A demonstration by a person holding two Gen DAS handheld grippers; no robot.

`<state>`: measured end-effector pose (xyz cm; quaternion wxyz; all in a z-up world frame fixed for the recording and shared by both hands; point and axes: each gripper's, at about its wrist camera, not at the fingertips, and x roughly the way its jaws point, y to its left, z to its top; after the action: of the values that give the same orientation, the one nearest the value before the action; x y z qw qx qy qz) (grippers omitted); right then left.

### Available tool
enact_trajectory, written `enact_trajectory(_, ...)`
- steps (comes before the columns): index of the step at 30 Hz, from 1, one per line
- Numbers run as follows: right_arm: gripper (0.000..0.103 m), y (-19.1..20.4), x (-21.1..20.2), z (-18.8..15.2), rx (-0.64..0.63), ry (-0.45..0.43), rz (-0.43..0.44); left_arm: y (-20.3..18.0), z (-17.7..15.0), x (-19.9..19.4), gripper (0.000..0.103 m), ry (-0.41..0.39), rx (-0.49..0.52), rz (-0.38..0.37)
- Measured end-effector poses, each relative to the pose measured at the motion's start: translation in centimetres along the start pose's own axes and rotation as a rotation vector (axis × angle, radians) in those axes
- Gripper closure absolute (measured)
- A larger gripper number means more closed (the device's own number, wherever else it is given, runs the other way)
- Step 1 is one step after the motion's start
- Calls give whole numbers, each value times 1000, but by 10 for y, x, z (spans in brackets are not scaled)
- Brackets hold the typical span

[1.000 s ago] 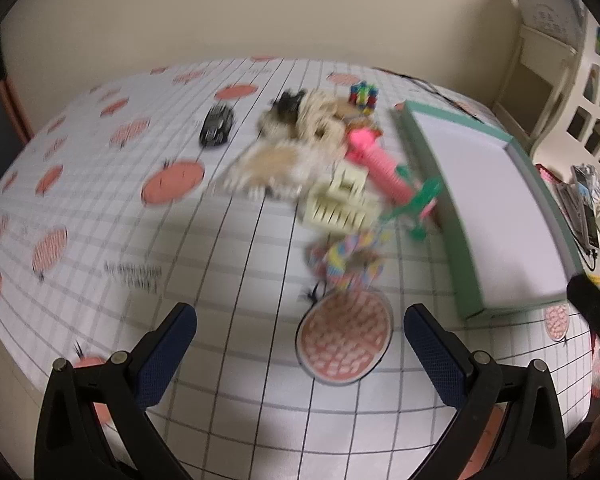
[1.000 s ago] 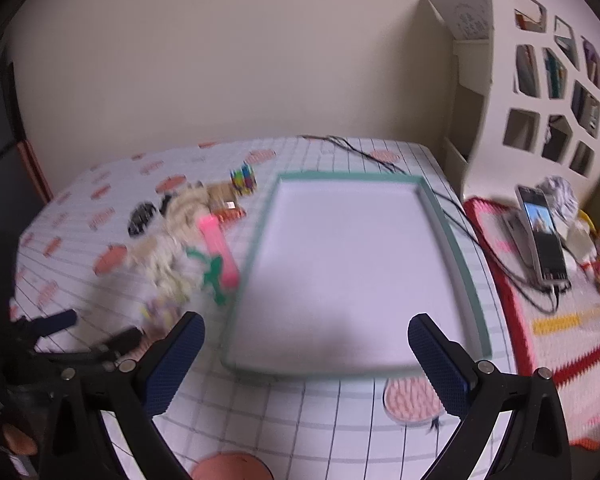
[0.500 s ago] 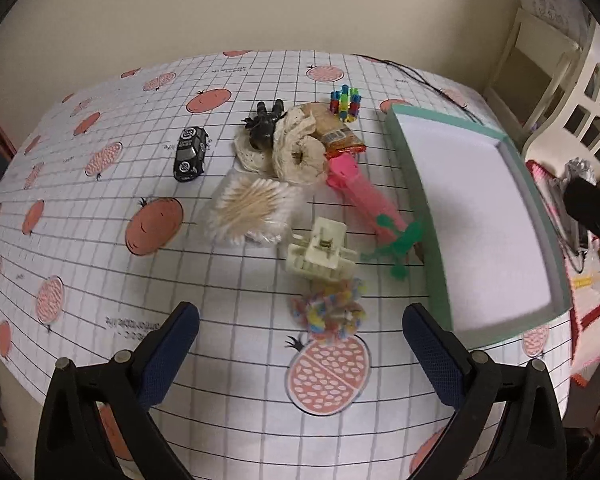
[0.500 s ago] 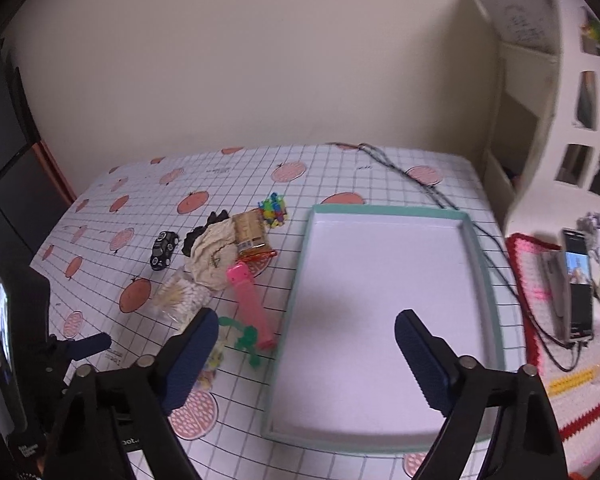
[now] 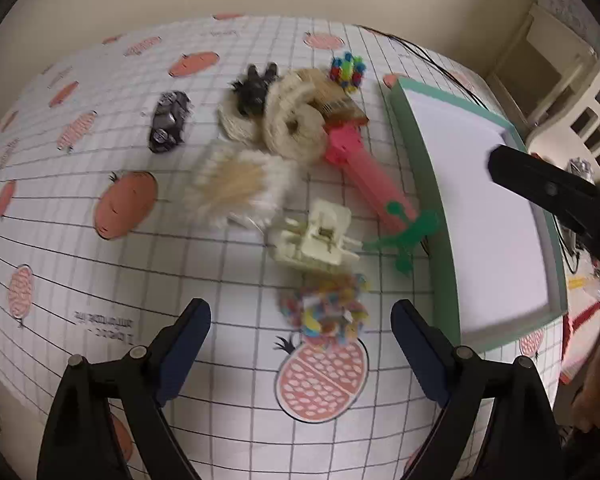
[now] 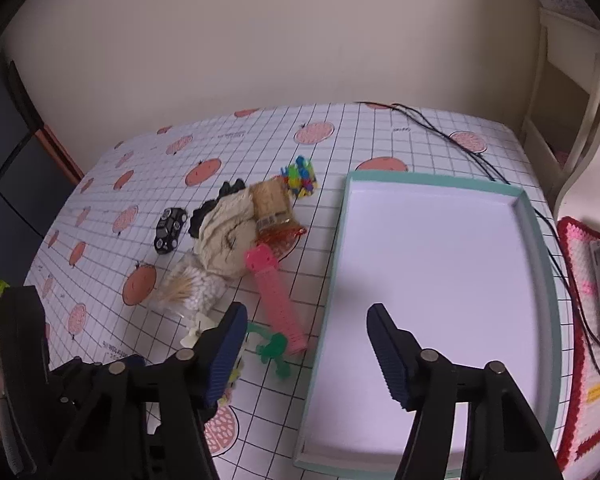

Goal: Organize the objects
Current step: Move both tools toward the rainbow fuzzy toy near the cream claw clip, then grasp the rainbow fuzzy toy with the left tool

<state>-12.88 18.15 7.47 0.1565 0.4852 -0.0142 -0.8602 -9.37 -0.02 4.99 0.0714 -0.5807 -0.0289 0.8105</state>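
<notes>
Toy pile [image 5: 300,184] just ahead of left gripper [image 5: 300,344], spread & closing, nothing between

Two wrist views over our table

We look steeply down over the toy pile [image 5: 300,184] on the left; on the right, from farther back; both share the tray [image 6: 540,280].

- Wall [image 6: 260,40]: plain cream, unmarked, behind the table.
- Table [image 6: 380,136]: covered by a white grid cloth printed with red fruit.
- Shelf unit [image 6: 572,92]: white, with cut-out openings, at the right, just beside the table.
- Dark panel [image 6: 4,184] at the left edge.
- Lighting: even, soft shadows.
</notes>
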Motion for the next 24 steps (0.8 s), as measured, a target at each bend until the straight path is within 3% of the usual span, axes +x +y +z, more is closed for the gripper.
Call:
enact_trajectory(5,52,2,16,-7,1,67,20,-3,-3,3,12,21,-2,-13)
enact_trajectory(16,62,12,32,-13,-12,122,35,-4,-6,14,36,74,-9,-40)
enact_trajectory(24,68,12,40,-15,8,146,42,-2,-6,18,48,91,-8,-53)
